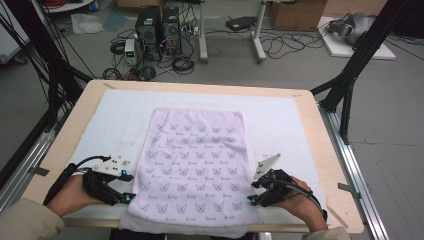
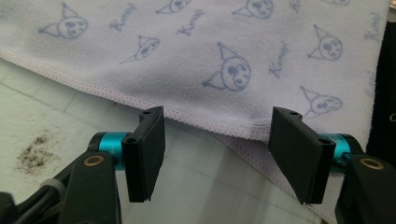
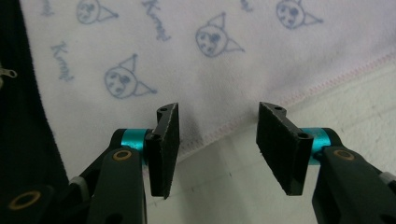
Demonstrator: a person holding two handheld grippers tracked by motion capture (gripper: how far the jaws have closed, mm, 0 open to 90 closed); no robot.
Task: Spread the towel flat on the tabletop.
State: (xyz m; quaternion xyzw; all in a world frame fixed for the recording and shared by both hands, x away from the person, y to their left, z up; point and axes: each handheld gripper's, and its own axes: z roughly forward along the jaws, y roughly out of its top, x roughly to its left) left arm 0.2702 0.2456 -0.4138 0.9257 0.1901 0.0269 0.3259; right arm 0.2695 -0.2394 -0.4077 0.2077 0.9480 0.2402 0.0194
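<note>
You're in a lab or robotics workspace, not a home. Bare grey concrete floor [image 1: 390, 125], two black PC towers [image 1: 159, 30] sitting on it amid tangled cables [image 1: 280, 46], cardboard boxes [image 1: 295, 14] at the back. Black metal frame struts [image 1: 361, 52] flank your table [image 1: 320, 145], which carries a white gridded mat [image 1: 280, 120].

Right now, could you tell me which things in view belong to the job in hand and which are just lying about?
In the job:
- printed towel, spread flat on the white mat
- left gripper, open at the towel's left hem
- right gripper, open at its right hem

Lying about:
- computer towers and cables on the floor
- cardboard box
</note>
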